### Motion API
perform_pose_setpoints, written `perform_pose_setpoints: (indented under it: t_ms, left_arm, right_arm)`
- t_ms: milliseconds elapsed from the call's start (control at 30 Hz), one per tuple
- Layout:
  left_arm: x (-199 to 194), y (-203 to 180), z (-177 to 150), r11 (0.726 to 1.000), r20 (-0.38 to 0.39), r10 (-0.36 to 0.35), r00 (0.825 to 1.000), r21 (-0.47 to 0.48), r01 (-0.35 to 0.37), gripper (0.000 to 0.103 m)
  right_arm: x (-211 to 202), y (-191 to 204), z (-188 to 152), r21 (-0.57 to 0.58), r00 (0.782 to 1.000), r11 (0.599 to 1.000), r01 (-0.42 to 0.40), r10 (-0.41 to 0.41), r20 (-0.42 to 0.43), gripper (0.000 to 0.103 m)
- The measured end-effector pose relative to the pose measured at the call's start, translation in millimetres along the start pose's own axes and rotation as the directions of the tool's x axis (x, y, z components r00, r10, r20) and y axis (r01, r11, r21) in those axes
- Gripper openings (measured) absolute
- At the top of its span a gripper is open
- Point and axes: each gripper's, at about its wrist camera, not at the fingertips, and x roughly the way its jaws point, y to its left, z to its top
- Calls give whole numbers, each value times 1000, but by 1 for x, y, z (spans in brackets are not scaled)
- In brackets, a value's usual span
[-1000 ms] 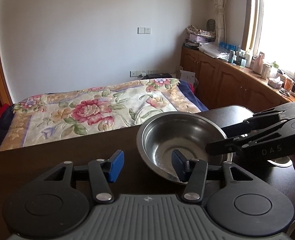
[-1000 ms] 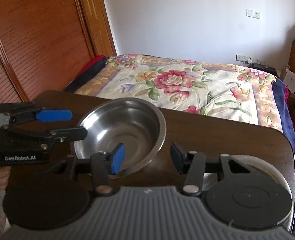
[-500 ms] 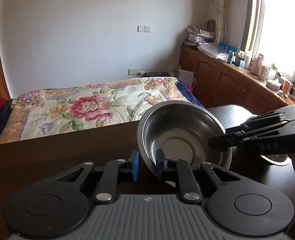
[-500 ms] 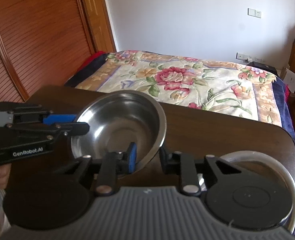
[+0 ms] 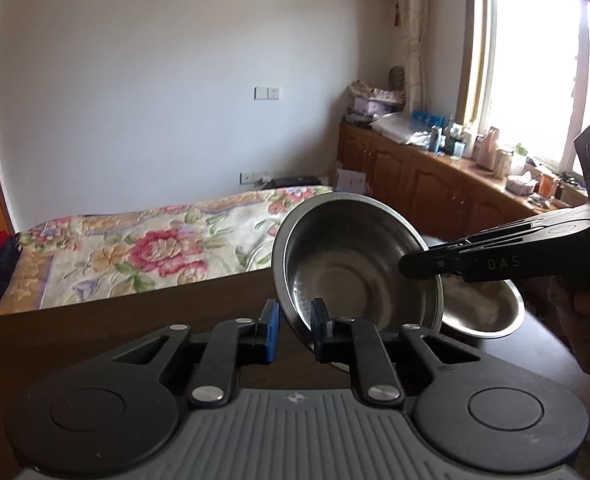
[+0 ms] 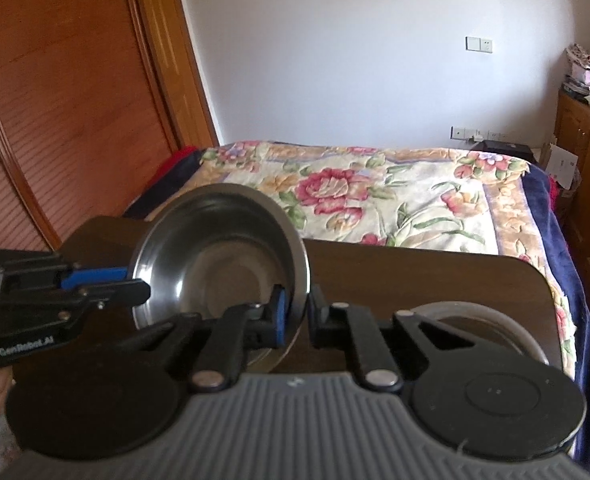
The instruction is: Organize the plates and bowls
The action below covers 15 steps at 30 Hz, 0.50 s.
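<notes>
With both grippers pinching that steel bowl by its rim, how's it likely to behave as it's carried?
The bowl looks like thin polished steel, so probably stiff and light. Its smooth rim may slip or pivot between the pads: it already hangs tilted in the left gripper and right gripper. If set down crooked on the table, it would likely rock rather than break.

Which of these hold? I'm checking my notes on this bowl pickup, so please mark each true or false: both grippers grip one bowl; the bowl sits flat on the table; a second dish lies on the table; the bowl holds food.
1. Both the left gripper and right gripper clamp the rim of one steel bowl. True.
2. The bowl sits flat on the table. False: it is tilted and lifted.
3. A second dish lies on the table. True.
4. The bowl holds food. False: it is empty.
</notes>
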Motion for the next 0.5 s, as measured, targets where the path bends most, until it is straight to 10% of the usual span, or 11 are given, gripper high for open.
perform_pose_setpoints:
  t_ms: [500]
  left_arm:
    - [-49, -42, -13, 998, 48, -42, 998, 45, 39, 47]
  right_arm:
    - [-67, 4, -21, -23, 995, 998, 58, -56, 83, 13]
